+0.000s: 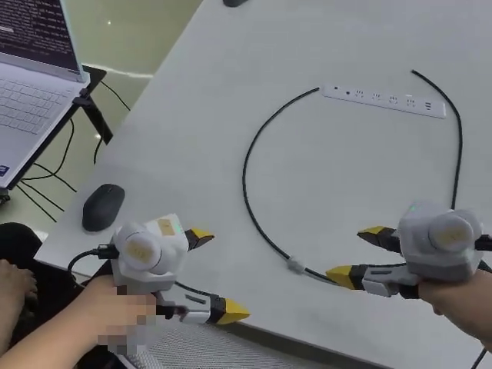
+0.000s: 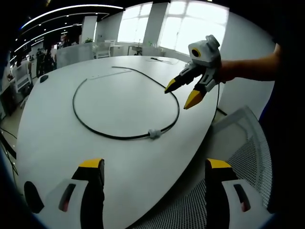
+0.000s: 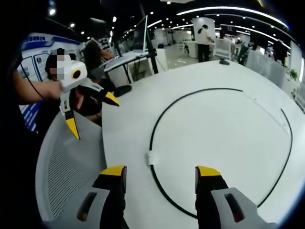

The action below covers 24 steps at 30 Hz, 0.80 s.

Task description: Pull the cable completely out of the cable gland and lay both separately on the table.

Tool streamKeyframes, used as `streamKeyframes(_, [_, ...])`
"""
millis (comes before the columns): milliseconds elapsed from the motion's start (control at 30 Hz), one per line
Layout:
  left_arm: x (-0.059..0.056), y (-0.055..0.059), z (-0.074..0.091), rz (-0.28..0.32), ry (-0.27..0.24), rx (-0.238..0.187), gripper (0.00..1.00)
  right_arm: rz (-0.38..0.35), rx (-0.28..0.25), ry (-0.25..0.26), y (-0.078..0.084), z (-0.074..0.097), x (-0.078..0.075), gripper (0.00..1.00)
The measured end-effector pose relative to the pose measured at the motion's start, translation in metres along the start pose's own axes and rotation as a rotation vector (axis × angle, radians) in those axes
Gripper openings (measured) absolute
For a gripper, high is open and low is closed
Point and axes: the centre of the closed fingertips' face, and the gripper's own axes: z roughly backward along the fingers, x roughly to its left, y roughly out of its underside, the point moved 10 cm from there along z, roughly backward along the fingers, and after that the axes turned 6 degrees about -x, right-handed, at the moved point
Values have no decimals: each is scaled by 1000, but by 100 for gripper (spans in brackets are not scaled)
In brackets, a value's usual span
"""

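left tongs and right tongs both released, cable gland on cable, white table

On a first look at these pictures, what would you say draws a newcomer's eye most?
The long black cable sweeps a wide loop across the white table, with the small pale cable gland threaded on it near the front edge. The yellow-tipped left gripper and right gripper hover open and empty on either side of the gland. A white power strip lies at the loop's far end.
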Motion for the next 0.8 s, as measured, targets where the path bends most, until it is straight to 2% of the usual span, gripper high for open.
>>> streamKeyframes(133, [3, 3, 0, 20, 5, -10, 88, 22, 42, -16, 0, -12, 2, 55])
streamKeyframes(433, [9, 5, 1, 26, 9, -5, 88, 53, 97, -34, -1, -36, 0, 47])
streamKeyframes(600, [12, 6, 1, 28, 11, 1, 88, 92, 151, -51, 2, -50, 3, 44])
streamKeyframes(800, [13, 9, 1, 34, 17, 2, 88, 88, 190, -66, 7, -62, 1, 35])
